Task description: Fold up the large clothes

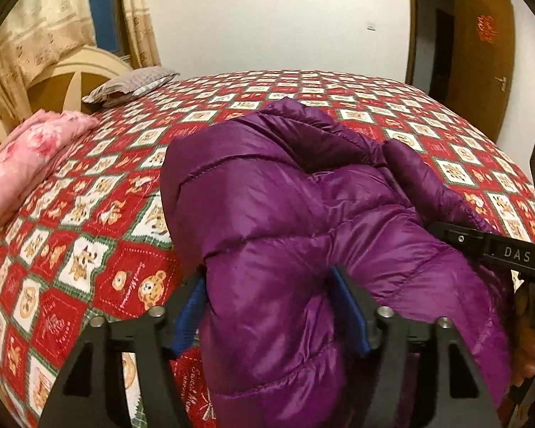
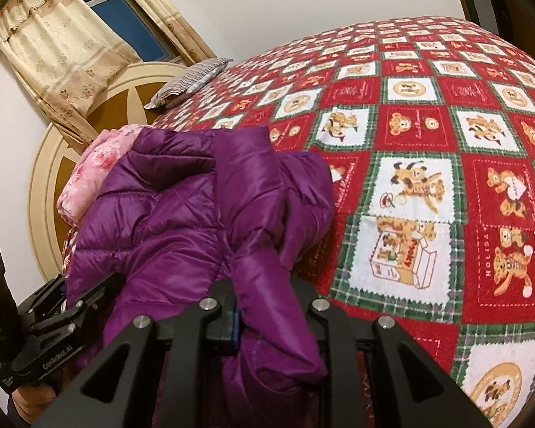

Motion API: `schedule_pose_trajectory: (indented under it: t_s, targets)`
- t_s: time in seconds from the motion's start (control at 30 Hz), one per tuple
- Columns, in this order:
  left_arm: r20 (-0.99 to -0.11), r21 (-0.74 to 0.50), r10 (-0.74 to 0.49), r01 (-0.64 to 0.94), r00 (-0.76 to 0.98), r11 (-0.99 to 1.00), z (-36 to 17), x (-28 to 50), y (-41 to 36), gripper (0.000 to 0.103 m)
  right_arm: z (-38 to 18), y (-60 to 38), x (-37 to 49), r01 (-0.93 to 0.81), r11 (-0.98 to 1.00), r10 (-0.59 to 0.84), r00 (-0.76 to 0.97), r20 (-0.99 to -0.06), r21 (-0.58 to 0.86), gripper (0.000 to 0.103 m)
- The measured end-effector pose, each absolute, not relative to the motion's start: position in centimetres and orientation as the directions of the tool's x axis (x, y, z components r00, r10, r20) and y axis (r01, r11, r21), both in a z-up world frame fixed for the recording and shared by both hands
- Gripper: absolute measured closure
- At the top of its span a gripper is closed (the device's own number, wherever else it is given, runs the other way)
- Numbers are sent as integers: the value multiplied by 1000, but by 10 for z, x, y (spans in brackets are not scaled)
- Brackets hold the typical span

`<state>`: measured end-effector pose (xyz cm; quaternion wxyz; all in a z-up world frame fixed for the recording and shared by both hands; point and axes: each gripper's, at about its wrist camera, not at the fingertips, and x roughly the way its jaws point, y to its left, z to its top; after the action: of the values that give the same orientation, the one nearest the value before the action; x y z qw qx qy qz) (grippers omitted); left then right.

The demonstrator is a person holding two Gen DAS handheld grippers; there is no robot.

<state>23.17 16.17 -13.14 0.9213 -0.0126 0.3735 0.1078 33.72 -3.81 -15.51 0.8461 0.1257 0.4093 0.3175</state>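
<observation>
A purple puffer jacket (image 1: pixel 285 214) lies bunched on the bed, lifted at its near edge. My left gripper (image 1: pixel 271 314) is shut on a thick fold of the jacket between its blue pads (image 1: pixel 190 315). My right gripper (image 2: pixel 267 321) is shut on another fold of the jacket (image 2: pixel 203 221) in the right wrist view. The right gripper's body also shows at the right edge of the left wrist view (image 1: pixel 495 253). The left gripper shows at the lower left of the right wrist view (image 2: pixel 60 324).
The bed has a red, white and green bear-print cover (image 1: pixel 96 242) (image 2: pixel 428 178). A folded pink blanket (image 1: pixel 28 164) and a grey striped pillow (image 1: pixel 132 85) lie near the cream headboard (image 2: pixel 53 164). A brown door (image 1: pixel 481 60) stands at the far right.
</observation>
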Motion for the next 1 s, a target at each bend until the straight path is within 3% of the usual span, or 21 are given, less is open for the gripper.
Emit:
schedule_pose_trajectory:
  t_s: [0.17, 0.33, 0.87, 1.0]
  targets:
    - [-694, 45, 204, -241, 690, 969, -137, 234, 169, 17, -162, -40, 341, -408, 779, 627, 468, -623, 476, 64]
    - [-701, 16, 195, -259, 686, 966, -143, 236, 175, 11, -167, -41, 344, -400, 781, 624, 469, -625, 479, 61]
    - [-705, -11, 194, -284, 682, 959, -149, 238, 178, 6, -172, -36, 342, -390, 815, 578, 493, -650, 428, 50]
    - [-692, 50, 266, -323, 671, 945, -126, 227, 171, 6, -157, -34, 335, -402, 857, 507, 537, -675, 323, 42]
